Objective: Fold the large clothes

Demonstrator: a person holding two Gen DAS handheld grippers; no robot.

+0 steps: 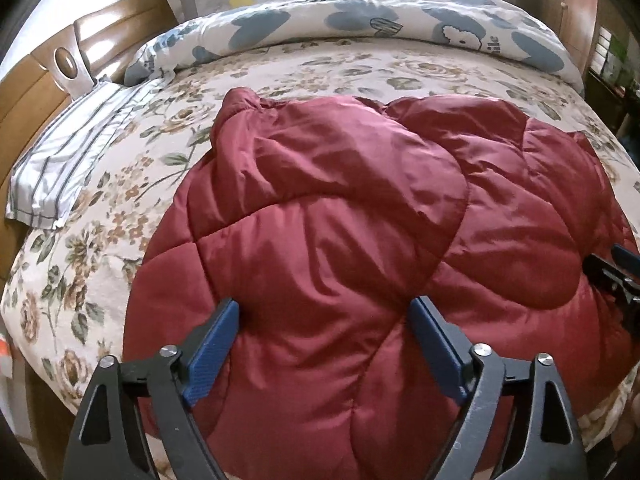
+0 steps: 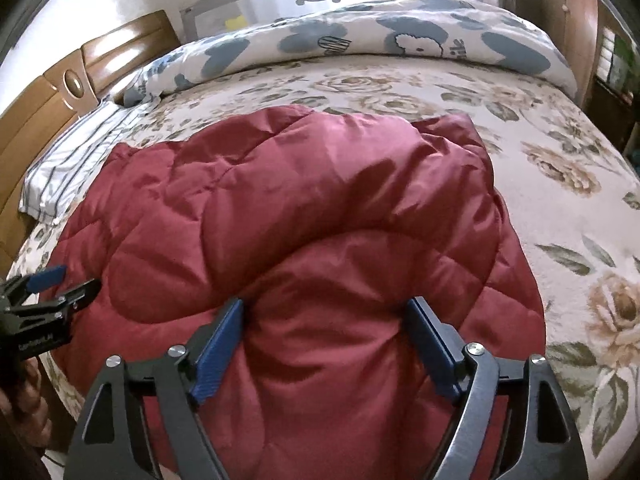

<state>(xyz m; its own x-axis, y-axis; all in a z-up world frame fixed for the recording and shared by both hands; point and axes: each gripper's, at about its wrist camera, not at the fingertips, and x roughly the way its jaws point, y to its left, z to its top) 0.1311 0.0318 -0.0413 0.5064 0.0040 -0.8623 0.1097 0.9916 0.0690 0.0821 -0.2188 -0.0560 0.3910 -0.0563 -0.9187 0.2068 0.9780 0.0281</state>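
Two grippers hang over a dark red quilted coat (image 1: 340, 216) that lies on the bed (image 1: 320, 68) with the flowery sheet. The coat is puffy and shiny, and it sits right in front of both sets of fingers.

The fingers of the left gripper (image 1: 324, 316) stand wide apart, with a fat hump of red cloth between them. The blue pads seem to touch the cloth at the sides, but they do not pinch it. The fingers of the right gripper (image 2: 326, 316) are wide too, with another hump of the coat between them, not squeezed.

How far is the job? I think some folding is done. The coat looks bunched into a thick, rounded heap, with one flap laid over the top on the far side of the fingers. But it is lumpy, not a neat flat pack, and its edges do not line up. So it likely needs another fold or a good pat down.

Past the coat, far from the fingers, lie a striped pillow (image 1: 68, 160) and a blue and white duvet (image 1: 360, 24).
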